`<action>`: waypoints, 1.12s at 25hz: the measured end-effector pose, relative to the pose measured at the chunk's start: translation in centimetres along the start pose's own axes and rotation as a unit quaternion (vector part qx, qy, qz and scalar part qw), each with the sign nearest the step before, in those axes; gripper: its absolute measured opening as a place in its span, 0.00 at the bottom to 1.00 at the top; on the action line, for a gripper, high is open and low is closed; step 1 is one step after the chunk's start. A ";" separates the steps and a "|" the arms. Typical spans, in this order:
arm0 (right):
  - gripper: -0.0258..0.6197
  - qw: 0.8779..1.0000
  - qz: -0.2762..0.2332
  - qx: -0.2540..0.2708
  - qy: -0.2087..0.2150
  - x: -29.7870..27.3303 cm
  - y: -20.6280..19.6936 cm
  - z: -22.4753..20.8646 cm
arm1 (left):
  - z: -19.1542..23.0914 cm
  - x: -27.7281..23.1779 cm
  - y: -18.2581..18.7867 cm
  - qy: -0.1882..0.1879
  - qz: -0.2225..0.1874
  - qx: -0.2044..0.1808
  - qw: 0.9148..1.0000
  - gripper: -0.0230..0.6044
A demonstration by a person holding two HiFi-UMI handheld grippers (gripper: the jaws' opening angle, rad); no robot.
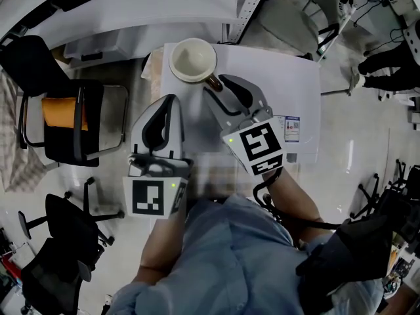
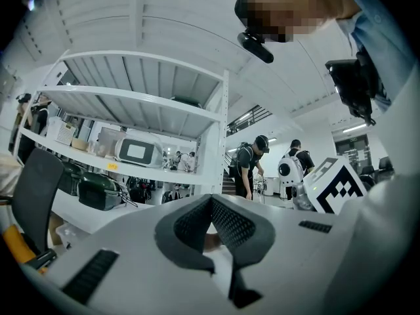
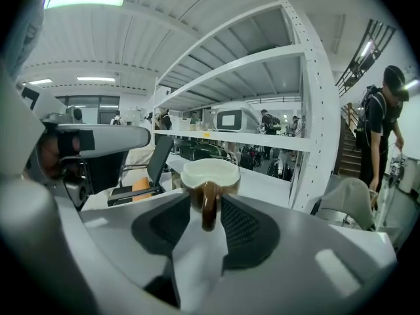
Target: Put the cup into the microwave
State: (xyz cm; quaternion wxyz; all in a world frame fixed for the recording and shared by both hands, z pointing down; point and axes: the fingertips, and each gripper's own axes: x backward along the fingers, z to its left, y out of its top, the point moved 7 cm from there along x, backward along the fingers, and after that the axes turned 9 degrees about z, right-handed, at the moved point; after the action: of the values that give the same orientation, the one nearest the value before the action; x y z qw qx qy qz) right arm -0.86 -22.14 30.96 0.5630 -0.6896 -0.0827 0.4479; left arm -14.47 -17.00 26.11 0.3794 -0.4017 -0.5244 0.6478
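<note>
Since only thin handle (image 3: 209, 209) of cup (image 1: 193, 60) on white table (image 1: 289, 84) is clamped by right gripper (image 1: 218, 84), cup may be tilted or dropped when lifted; left gripper (image 1: 169, 100) is closed, empty.

My head camera is looking steeply down and my right tongs' (image 3: 207, 205) camera is facing forward, both sharing the cream-and-brown ceramic cup (image 1: 192, 60) close up.
</note>
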 end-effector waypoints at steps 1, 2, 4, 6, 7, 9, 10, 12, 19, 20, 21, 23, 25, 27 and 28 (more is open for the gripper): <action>0.25 1.000 0.000 0.001 -0.003 0.0 0.0 0.0 | 0.0 0.1 -0.1 0.000 0.005 0.000 1.000 0.04; 0.22 1.000 0.000 0.003 -0.008 0.1 0.0 0.0 | 0.1 0.3 -0.5 0.001 0.016 -0.002 1.000 0.04; 0.16 1.000 0.000 0.006 -0.019 0.2 0.0 -0.1 | 0.1 0.5 -0.8 0.001 0.027 -0.004 1.000 0.04; 0.14 1.000 0.001 0.008 -0.024 0.2 0.0 -0.1 | 0.1 0.5 -0.5 0.001 0.016 0.000 1.000 0.04; 0.14 1.000 0.001 0.009 -0.026 0.3 0.0 0.0 | 0.1 0.4 -0.2 0.000 0.006 0.002 1.000 0.04; 0.13 1.000 0.001 0.010 -0.028 0.4 0.0 -0.1 | 0.0 0.4 0.2 -0.001 -0.007 0.001 1.000 0.04; 0.13 1.000 0.001 0.009 -0.029 0.5 0.0 -0.1 | -0.1 0.4 0.4 -0.002 -0.012 0.000 1.000 0.04; 0.13 1.000 0.001 0.010 -0.029 0.7 -0.1 -0.1 | -0.1 0.6 0.1 -0.001 0.002 0.002 1.000 0.04; 0.13 1.000 0.006 0.012 -0.027 1.9 -0.9 0.0 | -0.7 1.0 -0.6 -0.002 0.019 -0.008 1.000 0.04; 0.13 1.000 0.006 0.012 -0.026 2.2 -1.1 0.1 | -0.9 1.0 -0.4 -0.003 0.017 -0.007 1.000 0.04; 0.13 1.000 0.007 0.012 -0.026 2.5 -1.3 0.1 | -1.1 0.9 -0.2 -0.003 0.012 -0.005 1.000 0.04; 0.13 1.000 0.010 0.013 -0.025 3.1 -1.6 0.2 | -1.5 0.9 0.0 -0.005 0.007 -0.004 1.000 0.04; 0.13 0.999 0.012 0.014 -0.025 3.8 -2.0 0.2 | -1.9 1.0 -0.3 -0.007 0.015 -0.007 1.000 0.04; 0.13 0.999 0.014 0.014 -0.026 4.5 -2.4 0.3 | -2.2 1.2 -0.3 -0.009 0.017 -0.008 1.000 0.04; 0.13 0.999 0.015 0.013 -0.026 4.8 -2.6 0.4 | -2.4 1.2 -0.3 -0.010 0.016 -0.007 1.000 0.04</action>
State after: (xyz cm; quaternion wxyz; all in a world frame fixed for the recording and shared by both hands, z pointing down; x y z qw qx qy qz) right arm 2.71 -17.97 30.70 0.5634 -0.6713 -0.0811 0.4748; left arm -12.67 -14.95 25.90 0.3605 -0.4065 -0.5264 0.6540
